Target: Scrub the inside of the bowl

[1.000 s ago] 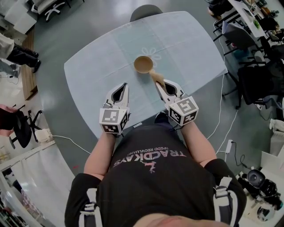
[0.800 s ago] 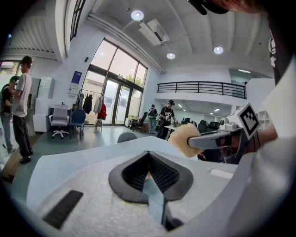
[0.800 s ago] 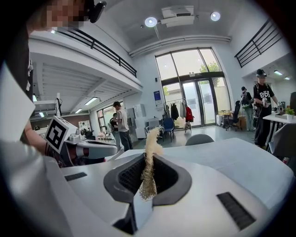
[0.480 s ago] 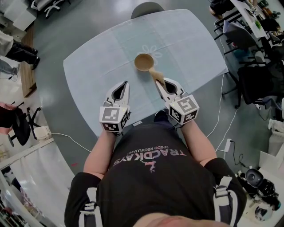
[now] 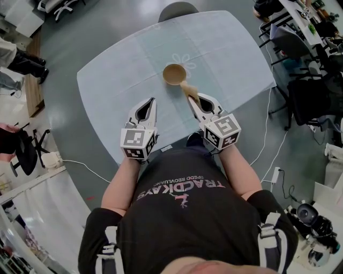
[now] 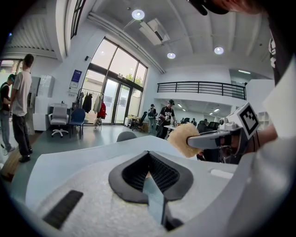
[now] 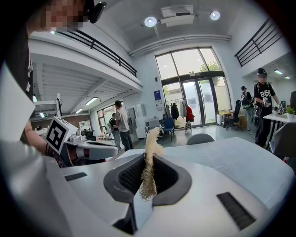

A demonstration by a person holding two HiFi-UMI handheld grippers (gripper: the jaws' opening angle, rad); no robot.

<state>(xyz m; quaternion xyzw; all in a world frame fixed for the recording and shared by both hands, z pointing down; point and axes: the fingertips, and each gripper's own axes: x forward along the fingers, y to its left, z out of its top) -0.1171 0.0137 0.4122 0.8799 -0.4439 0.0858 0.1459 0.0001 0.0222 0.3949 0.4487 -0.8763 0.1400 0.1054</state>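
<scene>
A tan wooden bowl (image 5: 174, 74) stands upright near the middle of the pale table (image 5: 118, 75). My right gripper (image 5: 191, 99) is just short of the bowl on the near side, shut on a flat tan scrub pad (image 5: 187, 89) whose far end reaches almost to the bowl's rim. In the right gripper view the scrub pad (image 7: 149, 159) stands on edge, pinched between the right gripper's (image 7: 148, 172) jaws. My left gripper (image 5: 151, 102) hovers over the table to the left, shut with nothing in it. From the left gripper (image 6: 149, 159) view, the scrub pad (image 6: 183, 139) shows at the right. The bowl shows clearly in neither gripper view.
A grey chair (image 5: 177, 10) stands at the table's far side. Office chairs and desks (image 5: 300, 48) crowd the right, and a white cable (image 5: 270, 134) runs along the floor there. Several people stand in the background of both gripper views.
</scene>
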